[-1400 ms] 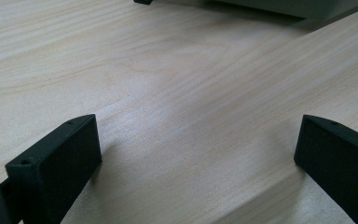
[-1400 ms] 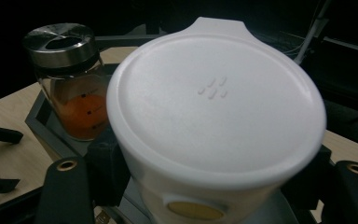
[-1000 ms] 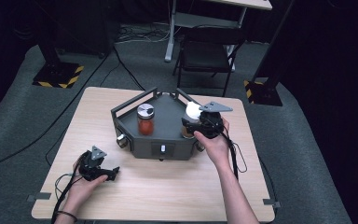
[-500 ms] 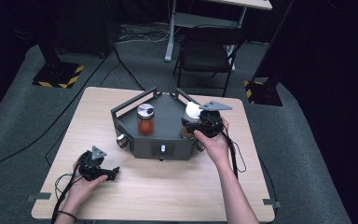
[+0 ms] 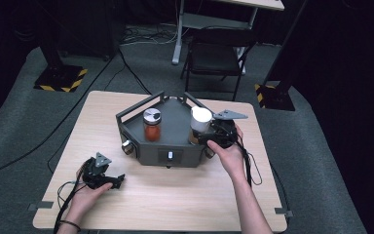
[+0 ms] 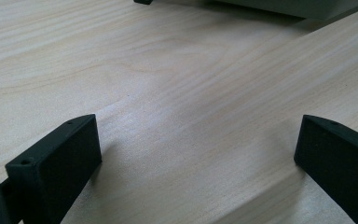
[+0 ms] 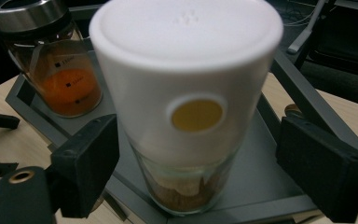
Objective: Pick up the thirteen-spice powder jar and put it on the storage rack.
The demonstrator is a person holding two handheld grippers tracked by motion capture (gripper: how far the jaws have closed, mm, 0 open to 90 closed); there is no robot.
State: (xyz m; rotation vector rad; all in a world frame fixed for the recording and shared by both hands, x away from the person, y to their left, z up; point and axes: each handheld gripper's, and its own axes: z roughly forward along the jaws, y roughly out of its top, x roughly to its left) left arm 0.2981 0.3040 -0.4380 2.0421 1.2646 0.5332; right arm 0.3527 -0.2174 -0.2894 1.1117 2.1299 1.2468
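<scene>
While the right hand (image 5: 229, 146) reaches in from lower right of the high view, forearm angled up-left, it holds the right gripper (image 5: 209, 137) at the front-right corner of the grey tray (image 5: 175, 114), frame center. Jaws spread, one each side of the white-capped jar (image 5: 199, 123); in the right gripper view there's a gap on both sides of the jar (image 7: 186, 107), so not clamped. Jar stands upright inside the tray near its front-right rim, brownish contents at the bottom, yellow round sticker on the white cap.

2nd jar w/ metal lid (image 5: 152, 124), orange contents, sits upright in the tray left of center, well apart from the first; upper left in the right gripper view (image 7: 51, 60).

Left hand (image 5: 85, 192) at lower left of the high view, wrist low, holds the left gripper (image 5: 119, 181) on the wooden table (image 5: 175, 195), pointing right. Left gripper view: jaws wide apart, nothing between them, just bare tabletop (image 6: 177, 93); tray edge (image 6: 279, 5) at top of frame.
</scene>
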